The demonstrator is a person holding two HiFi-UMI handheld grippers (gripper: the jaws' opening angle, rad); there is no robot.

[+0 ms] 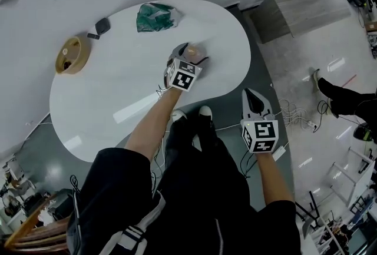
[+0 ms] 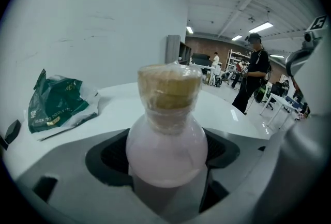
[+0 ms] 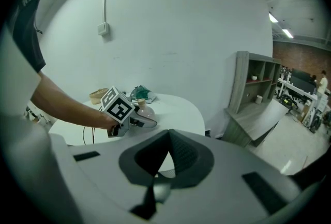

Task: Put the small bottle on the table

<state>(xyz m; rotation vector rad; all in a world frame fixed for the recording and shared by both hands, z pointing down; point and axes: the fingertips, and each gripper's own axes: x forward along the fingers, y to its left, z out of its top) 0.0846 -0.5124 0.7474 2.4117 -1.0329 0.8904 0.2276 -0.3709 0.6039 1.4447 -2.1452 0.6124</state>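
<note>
A small round bottle of pale pink liquid, its tan stopper wrapped in clear film, stands upright between the jaws of my left gripper, which is shut on its belly. In the head view the bottle and left gripper are over the right part of the white table; whether the bottle's base touches the top I cannot tell. My right gripper hangs off the table's near right edge, shut and empty. The right gripper looks toward the left gripper and bottle.
A green plastic bag lies at the table's far edge, a wooden bowl at the far left, a small black object between them. Cables trail on the floor at right. A grey shelf unit stands beyond the table.
</note>
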